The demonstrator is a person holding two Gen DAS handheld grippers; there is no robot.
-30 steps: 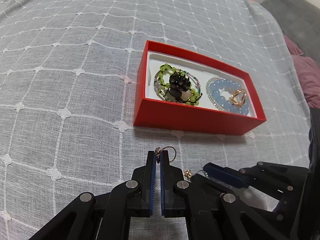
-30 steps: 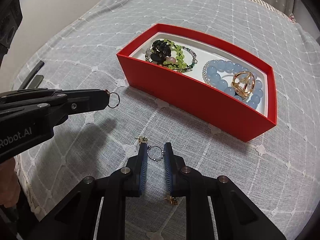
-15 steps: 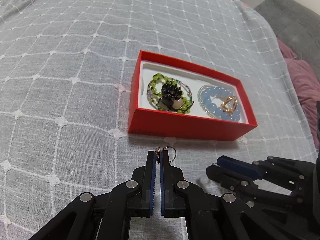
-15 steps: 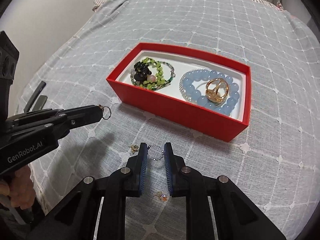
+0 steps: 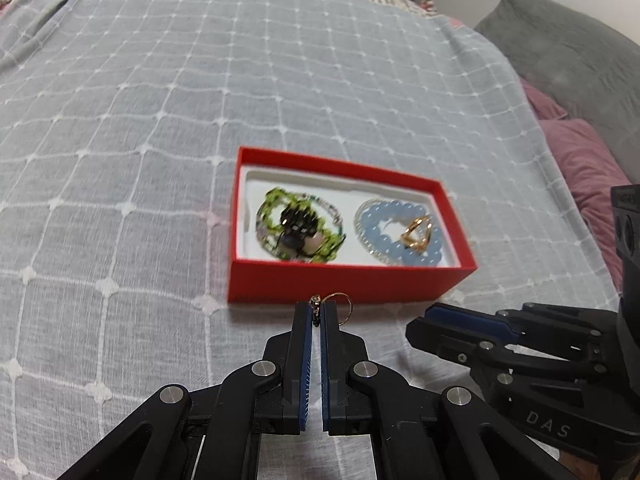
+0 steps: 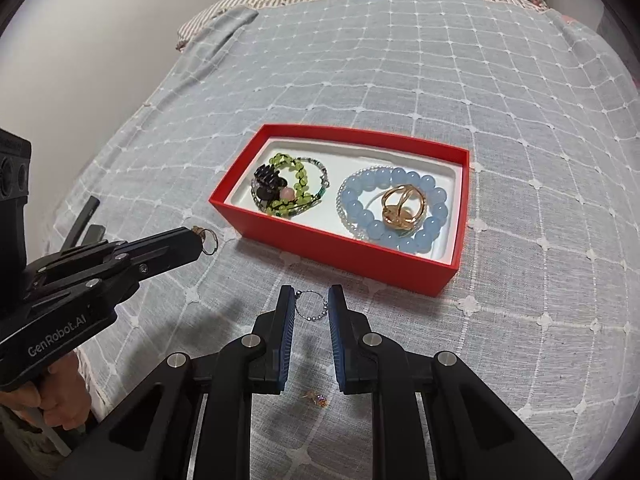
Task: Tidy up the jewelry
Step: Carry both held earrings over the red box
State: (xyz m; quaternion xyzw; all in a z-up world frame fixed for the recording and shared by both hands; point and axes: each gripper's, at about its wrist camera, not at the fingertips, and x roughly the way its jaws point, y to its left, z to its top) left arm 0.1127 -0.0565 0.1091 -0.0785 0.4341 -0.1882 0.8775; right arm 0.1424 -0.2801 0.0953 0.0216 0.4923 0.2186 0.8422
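Nearest the right wrist camera, a small gold stud [image 6: 316, 399] lies on the grey checked bedspread [image 6: 460, 92], on the near side of the red box [image 6: 332, 242] and below the gap of the right gripper [image 6: 311, 304]. That gripper's jaws stand partly apart and span a beaded hoop earring [image 6: 310, 306]; the hoop sits flat between the two tips, its plane facing the camera, its bead-strung arc on the lower side. Contact is visible at the left tip; contact at the right tip cannot be confirmed, so whether the hoop is actually gripped cannot be told.

To the left of it, the left gripper [image 5: 318, 312] is clenched on a gold hoop earring [image 5: 338, 309]. The clasp end is pinched at the fingertips, and the ring projects past the right finger toward the near wall of the red box, standing roughly upright.

Beyond both grippers, the red box lies with its long axis running left to right. Its white liner holds a green bead bracelet [image 6: 294, 190] with a dark charm in the left half, and a blue bead bracelet [image 6: 390, 206] encircling a gold ring [image 6: 402, 210] in the right half.
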